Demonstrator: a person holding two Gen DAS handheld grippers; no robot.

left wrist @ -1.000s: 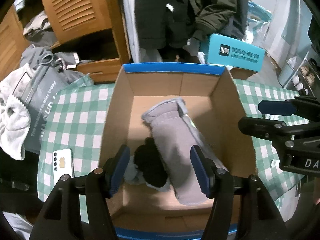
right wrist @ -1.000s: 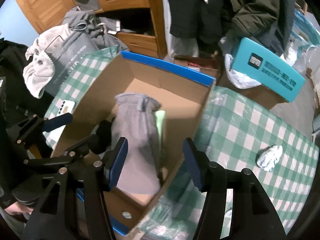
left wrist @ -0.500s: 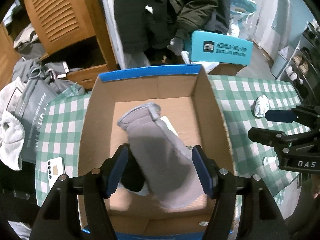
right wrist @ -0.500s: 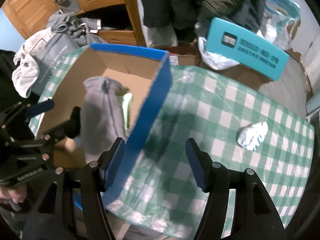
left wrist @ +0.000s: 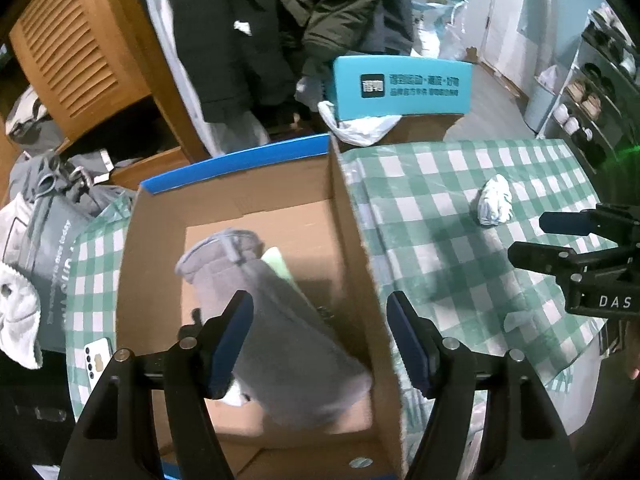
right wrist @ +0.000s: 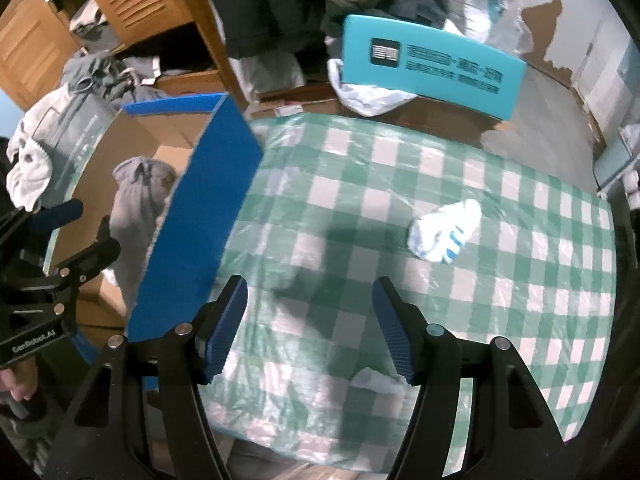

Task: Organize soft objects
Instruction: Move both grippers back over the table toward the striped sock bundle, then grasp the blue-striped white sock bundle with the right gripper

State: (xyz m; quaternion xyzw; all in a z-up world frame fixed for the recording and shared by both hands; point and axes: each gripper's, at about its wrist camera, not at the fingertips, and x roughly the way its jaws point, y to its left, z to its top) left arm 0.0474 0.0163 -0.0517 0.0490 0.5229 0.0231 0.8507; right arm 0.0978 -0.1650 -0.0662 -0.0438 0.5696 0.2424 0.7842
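A cardboard box (left wrist: 352,240) with a blue rim stands on the green checked tablecloth (left wrist: 440,240). In it lie a grey mitten (left wrist: 280,320) and a pale green item (left wrist: 280,264). My left gripper (left wrist: 320,320) hangs over the box's right wall; its jaws are opening and nothing is between them. My right gripper (right wrist: 310,304) is open over the cloth, to the right of the box's blue side (right wrist: 200,220). A balled white and blue sock (right wrist: 444,232) lies on the cloth ahead of it and to the right, also visible in the left wrist view as the sock (left wrist: 494,200).
A small white scrap (right wrist: 376,380) lies by my right gripper's right finger. A phone (left wrist: 98,356), a grey bag (left wrist: 48,264) and a white towel (left wrist: 16,312) are left of the box. A teal carton (left wrist: 400,88), hanging coats and a wooden cabinet stand behind the table.
Both grippers have slid to the right: the left from mid-box to its right wall, the right from over the box out over the cloth. Both pairs of jaws stand a little wider.
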